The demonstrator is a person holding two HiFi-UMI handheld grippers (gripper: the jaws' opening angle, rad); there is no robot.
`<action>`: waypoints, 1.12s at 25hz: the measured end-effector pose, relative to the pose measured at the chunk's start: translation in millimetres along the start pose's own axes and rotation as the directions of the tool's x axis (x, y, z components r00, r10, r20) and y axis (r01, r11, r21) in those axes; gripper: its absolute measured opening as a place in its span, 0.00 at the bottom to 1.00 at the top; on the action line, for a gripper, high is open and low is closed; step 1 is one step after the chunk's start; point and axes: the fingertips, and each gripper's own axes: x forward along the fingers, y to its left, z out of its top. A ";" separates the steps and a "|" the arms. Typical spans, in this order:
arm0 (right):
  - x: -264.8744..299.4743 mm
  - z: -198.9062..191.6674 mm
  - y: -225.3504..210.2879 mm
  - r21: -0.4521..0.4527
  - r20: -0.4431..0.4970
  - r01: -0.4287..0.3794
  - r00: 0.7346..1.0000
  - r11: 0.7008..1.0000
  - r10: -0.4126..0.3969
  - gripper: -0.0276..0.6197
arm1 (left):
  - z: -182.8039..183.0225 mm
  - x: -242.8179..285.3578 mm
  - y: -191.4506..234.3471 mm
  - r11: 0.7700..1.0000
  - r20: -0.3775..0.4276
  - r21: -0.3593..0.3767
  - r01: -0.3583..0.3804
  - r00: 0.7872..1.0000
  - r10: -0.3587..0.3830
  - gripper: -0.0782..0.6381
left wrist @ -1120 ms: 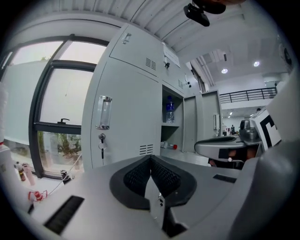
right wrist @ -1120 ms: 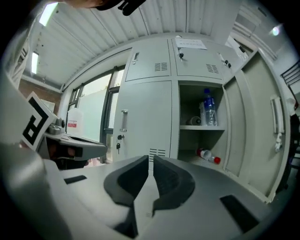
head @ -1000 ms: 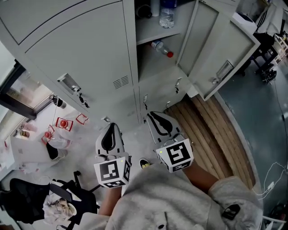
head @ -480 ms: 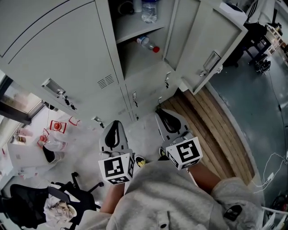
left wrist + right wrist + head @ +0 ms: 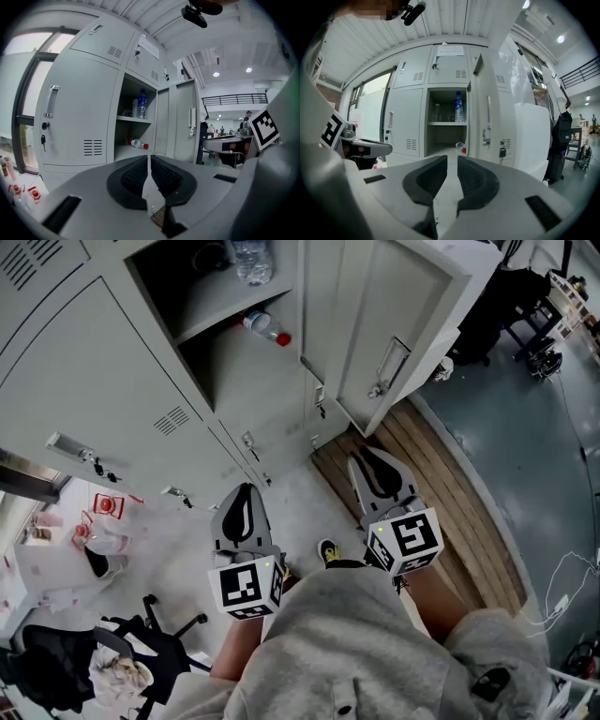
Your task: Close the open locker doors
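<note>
At the left, the closed locker doors (image 5: 112, 381) need nothing. The left gripper (image 5: 242, 502) is held out before them, well apart from the cabinet, its jaws pressed together on nothing. Further right the open compartment (image 5: 192, 362) is seen, a standing bottle (image 5: 251, 257) on its shelf and a red-capped bottle (image 5: 264, 329) lying beneath. The right gripper (image 5: 375, 470) is slightly spread, its jaws having just been opening, with nothing between them. Rightmost, the open door (image 5: 398, 315) stands swung out. It is judged to be thin painted sheet metal: light, stiff, smooth and free on its hinges; a flat push on the outer face beside the handle (image 5: 386, 367), far from the hinge, is favoured over a pinch; if it is driven hard, a slam and rebound are likely.
</note>
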 end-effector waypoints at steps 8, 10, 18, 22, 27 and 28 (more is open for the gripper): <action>-4.4 -8.4 -74.7 0.053 0.018 -0.067 0.998 0.996 0.066 0.25 | 5.0 24.7 -59.0 0.998 0.004 0.043 -0.045 0.999 0.045 0.12; -0.8 -10.6 -82.6 0.055 0.026 -0.096 0.995 0.994 0.094 0.25 | 2.9 26.5 -66.9 0.996 -0.003 0.050 -0.071 0.997 0.071 0.12; 20.1 -12.7 -93.9 0.064 0.054 -0.192 0.980 0.979 0.189 0.25 | -0.8 29.2 -73.5 0.985 -0.021 0.062 -0.158 0.987 0.160 0.12; 27.7 -13.4 -95.1 0.066 0.055 -0.220 0.975 0.973 0.216 0.25 | -4.0 26.3 -70.8 0.979 -0.027 0.048 -0.197 0.980 0.198 0.12; 31.2 -12.1 -88.2 0.063 0.063 -0.270 0.962 0.961 0.266 0.25 | -6.9 27.8 -65.1 0.976 -0.045 0.044 -0.214 0.975 0.216 0.12; 31.8 -12.1 -85.7 0.059 0.061 -0.280 0.959 0.958 0.277 0.25 | -7.5 28.3 -64.5 0.976 -0.047 0.044 -0.215 0.975 0.217 0.12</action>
